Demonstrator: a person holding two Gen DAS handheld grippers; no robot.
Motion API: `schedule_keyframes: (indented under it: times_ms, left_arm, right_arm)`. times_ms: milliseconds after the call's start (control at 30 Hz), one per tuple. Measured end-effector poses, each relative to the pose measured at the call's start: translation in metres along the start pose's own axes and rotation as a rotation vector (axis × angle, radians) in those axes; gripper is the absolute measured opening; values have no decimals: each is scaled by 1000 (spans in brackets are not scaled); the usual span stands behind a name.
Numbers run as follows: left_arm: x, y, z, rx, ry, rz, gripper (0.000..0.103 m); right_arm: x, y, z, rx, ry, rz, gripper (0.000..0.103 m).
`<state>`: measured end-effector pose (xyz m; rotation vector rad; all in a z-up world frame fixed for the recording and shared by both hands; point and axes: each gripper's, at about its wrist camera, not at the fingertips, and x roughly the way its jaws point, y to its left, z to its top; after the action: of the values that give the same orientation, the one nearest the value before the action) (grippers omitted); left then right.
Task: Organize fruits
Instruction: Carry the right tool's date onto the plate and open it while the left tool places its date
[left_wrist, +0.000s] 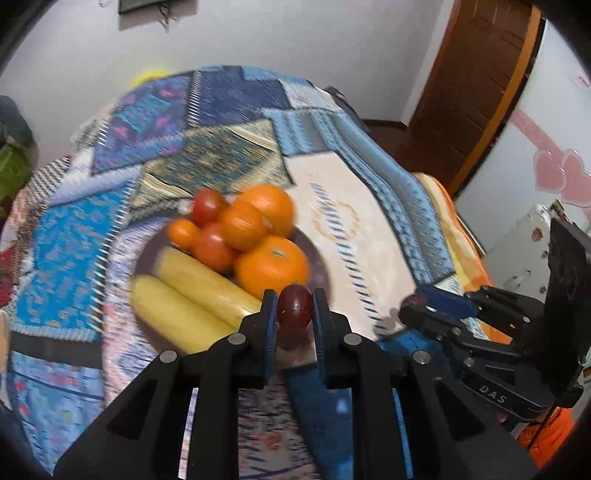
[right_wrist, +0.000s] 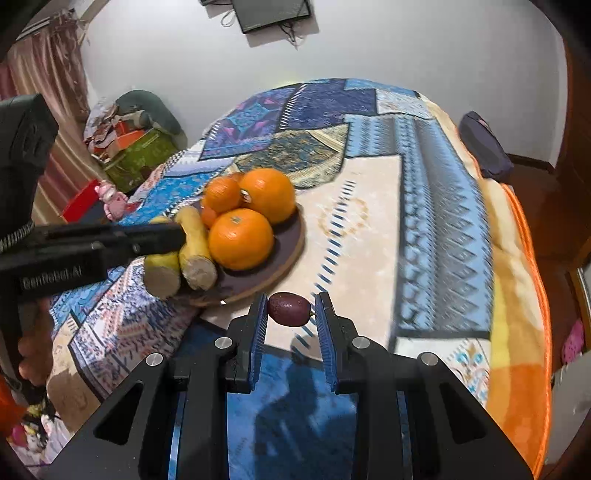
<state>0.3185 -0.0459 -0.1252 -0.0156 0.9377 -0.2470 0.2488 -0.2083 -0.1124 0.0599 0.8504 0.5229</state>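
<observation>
A dark round plate (left_wrist: 317, 266) (right_wrist: 284, 240) on the patterned blanket holds several oranges (left_wrist: 272, 266) (right_wrist: 241, 238), red tomatoes (left_wrist: 207, 206) and two yellow corn cobs (left_wrist: 207, 284) (right_wrist: 195, 254). My left gripper (left_wrist: 294, 314) is shut on a dark red grape (left_wrist: 294, 310), just above the plate's near rim. My right gripper (right_wrist: 290, 314) has a second dark grape (right_wrist: 288, 308) between its fingers, with a gap on the right side; it hovers over the blanket right of the plate. It also shows in the left wrist view (left_wrist: 417, 306).
The blanket-covered bed (right_wrist: 424, 206) reaches to an orange edge at the right (right_wrist: 532, 295). Boxes and bags stand on the floor at the left (right_wrist: 136, 147). A wooden door (left_wrist: 480, 85) is behind.
</observation>
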Motion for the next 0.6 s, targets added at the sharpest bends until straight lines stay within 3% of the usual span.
schedule_keyframes:
  times_ms: [333,600]
  left_arm:
    - [-5,47,13,-49,-17,34,18]
    - [16,66,20,-61,1,26,18]
  right_arm:
    - [27,36,34,-76,-20,51,24]
    - [64,55,51,-114,3,75,25]
